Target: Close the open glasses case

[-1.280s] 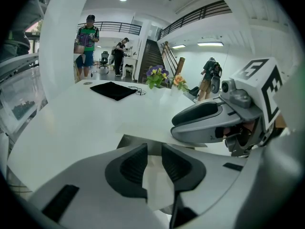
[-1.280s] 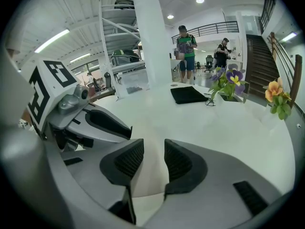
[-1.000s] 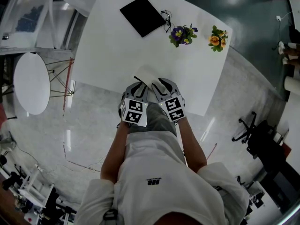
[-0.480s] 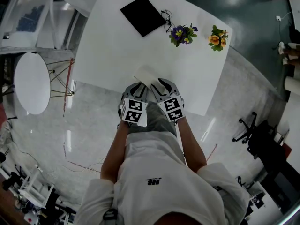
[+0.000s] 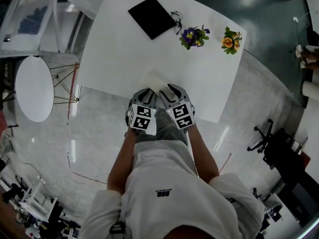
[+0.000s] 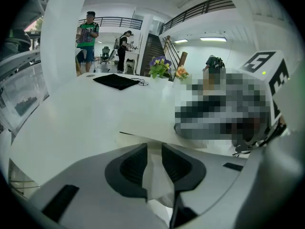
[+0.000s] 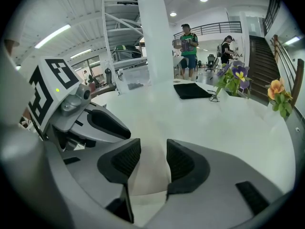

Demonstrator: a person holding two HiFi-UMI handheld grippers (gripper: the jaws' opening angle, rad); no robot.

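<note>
A cream glasses case (image 5: pixel 155 78) lies near the front edge of the white table (image 5: pixel 114 49). It looks flat and closed in the head view. Both grippers sit side by side at its near end. My left gripper (image 5: pixel 149 91) is shut on a thin cream edge of the case (image 6: pixel 155 178), which stands between its pads (image 6: pixel 135 162). The jaws of my right gripper (image 5: pixel 167 89) have just been opening. The case body (image 7: pixel 150 175) lies between its pads (image 7: pixel 179 160), which no longer clamp it.
A black flat pad (image 5: pixel 152 16) with a cable lies at the table's far side. To its right stand a purple flower pot (image 5: pixel 193 37) and an orange one (image 5: pixel 232 40). A round white side table (image 5: pixel 33 87) is to the left. People stand far behind.
The dark open gap at the case's left edge has disappeared and the case looks flatter. Both grippers have stayed where they were.
</note>
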